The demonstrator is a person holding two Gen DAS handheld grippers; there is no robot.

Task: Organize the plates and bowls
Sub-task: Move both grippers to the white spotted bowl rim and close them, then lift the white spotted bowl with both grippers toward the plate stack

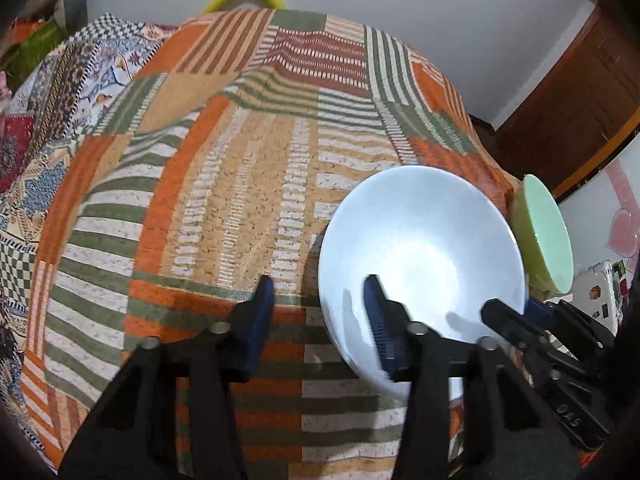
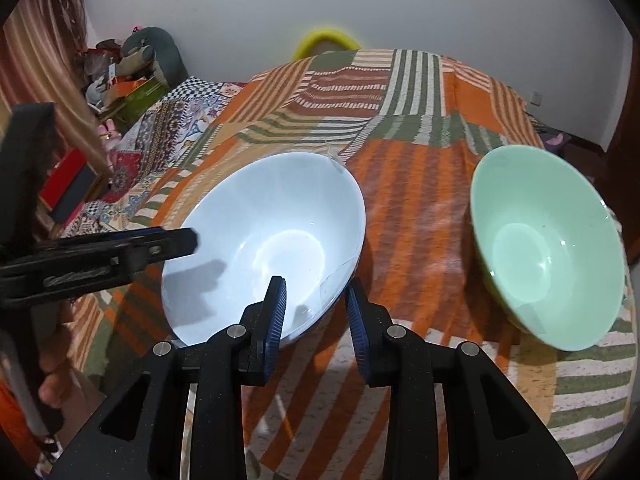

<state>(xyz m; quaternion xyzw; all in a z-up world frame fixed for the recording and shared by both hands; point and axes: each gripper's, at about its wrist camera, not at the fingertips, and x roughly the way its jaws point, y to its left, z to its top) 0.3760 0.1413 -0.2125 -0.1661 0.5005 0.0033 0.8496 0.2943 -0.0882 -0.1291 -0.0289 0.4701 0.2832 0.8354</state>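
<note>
Right gripper (image 2: 316, 312): narrow fingers straddle the near rim of the pale blue glazed bowl (image 2: 264, 240), one inside, one outside; contact unclear. Left gripper (image 1: 320, 308): fingers apart, one over the bowl's interior, holding nothing. Advice: seat the rim deep, lift level. Mint-green bowl (image 2: 548, 248) sits right of it. Surface: orange-green striped patchwork cloth (image 2: 400, 184); white wall (image 2: 200, 8) behind.

Home, prob. a bedroom or living rm. Bed (image 2: 404, 92) w/ orange-green patchwork cover fills most of the view; second patterned quilt (image 2: 176, 128) at its left edge. Striped curtain (image 2: 52, 64), clutter of toys and boxes (image 2: 128, 72) in the corner, dark wood cabinet (image 1: 576, 120), plain white wall (image 2: 224, 8).
</note>
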